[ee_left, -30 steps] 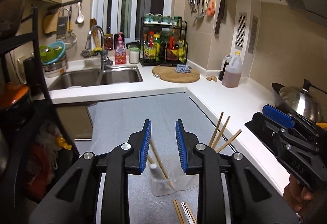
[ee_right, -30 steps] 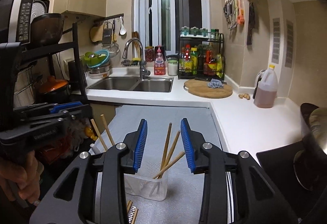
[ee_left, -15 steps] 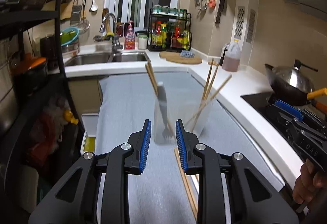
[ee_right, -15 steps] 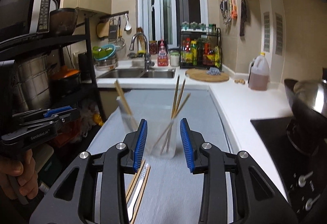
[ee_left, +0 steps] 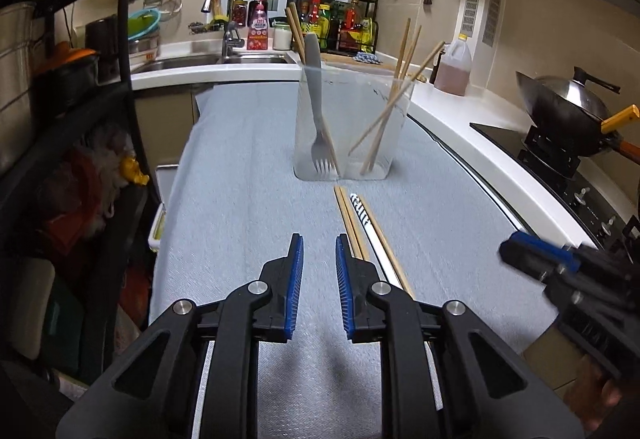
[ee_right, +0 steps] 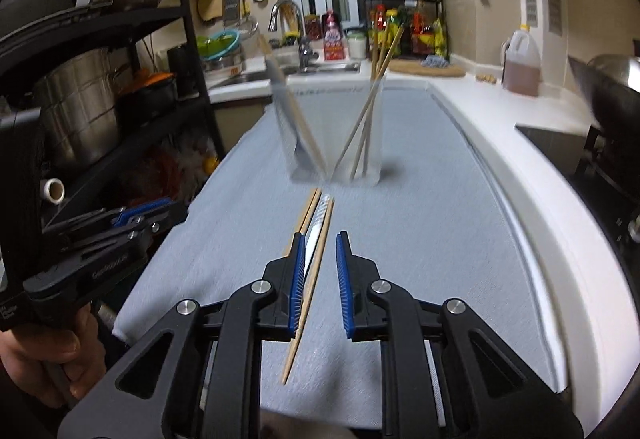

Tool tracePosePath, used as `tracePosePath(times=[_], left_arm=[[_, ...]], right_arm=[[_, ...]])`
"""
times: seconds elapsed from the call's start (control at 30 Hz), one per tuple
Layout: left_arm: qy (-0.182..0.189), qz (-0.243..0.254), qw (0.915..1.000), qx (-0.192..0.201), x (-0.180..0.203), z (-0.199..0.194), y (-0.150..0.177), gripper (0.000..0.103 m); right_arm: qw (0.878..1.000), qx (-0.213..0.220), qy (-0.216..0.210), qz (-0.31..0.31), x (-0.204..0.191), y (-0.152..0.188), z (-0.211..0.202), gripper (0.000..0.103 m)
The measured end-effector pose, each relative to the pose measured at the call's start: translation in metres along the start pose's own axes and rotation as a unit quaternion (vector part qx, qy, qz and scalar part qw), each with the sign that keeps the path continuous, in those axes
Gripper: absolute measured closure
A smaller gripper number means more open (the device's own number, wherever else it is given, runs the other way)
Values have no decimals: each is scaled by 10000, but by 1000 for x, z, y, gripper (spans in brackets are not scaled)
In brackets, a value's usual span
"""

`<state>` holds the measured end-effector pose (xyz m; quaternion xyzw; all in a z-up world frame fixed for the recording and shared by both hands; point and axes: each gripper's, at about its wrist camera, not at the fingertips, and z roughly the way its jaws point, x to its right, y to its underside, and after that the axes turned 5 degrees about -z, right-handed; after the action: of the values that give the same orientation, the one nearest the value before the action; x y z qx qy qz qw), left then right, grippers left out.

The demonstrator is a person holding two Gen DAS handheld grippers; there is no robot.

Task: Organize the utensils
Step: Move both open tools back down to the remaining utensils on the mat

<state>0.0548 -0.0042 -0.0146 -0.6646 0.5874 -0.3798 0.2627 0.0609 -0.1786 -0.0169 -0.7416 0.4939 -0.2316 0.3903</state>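
Clear plastic holder [ee_left: 352, 127] is standing upright on the grey mat [ee_left: 240, 199], split in two sections; left section is holding a grey fork [ee_left: 318, 107], tines down, plus a pair of wooden chopsticks [ee_left: 295, 27] leaning beside its handle; right section is holding three more chopsticks [ee_left: 400, 79] fanning out toward the right; same holder is showing blurred in the right wrist view [ee_right: 334, 135].

Loose chopsticks [ee_left: 354, 227] and a white utensil with dark markings [ee_left: 366, 223] are lying flat on the mat just in front of the holder, side by side, pointing toward it; in the right wrist view those loose sticks [ee_right: 316, 239] are running in between the fingers.

Left gripper [ee_left: 318, 251] is hovering over the mat with a moderate gap between the blue pads, gripping nothing; loose sticks are passing just under its right finger; right gripper [ee_right: 318, 251] is likewise parted and empty, one stick lying close along its left pad, contact unclear.

Versus a second ago: both cameras have dropped from looking down over the holder's rim to low and well behind it; holder is now sitting ahead of the fingertips rather than between them; loose sticks have come fully into view; finger gap is looking unchanged on both.
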Motion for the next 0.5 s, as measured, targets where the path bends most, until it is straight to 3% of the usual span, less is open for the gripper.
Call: tracePosePath(times=[0.5], left_arm=[[22,-105,9996,-260,-11,8,22,86]], right_arm=[[9976,-679,-67,68,-9,38,45,86]])
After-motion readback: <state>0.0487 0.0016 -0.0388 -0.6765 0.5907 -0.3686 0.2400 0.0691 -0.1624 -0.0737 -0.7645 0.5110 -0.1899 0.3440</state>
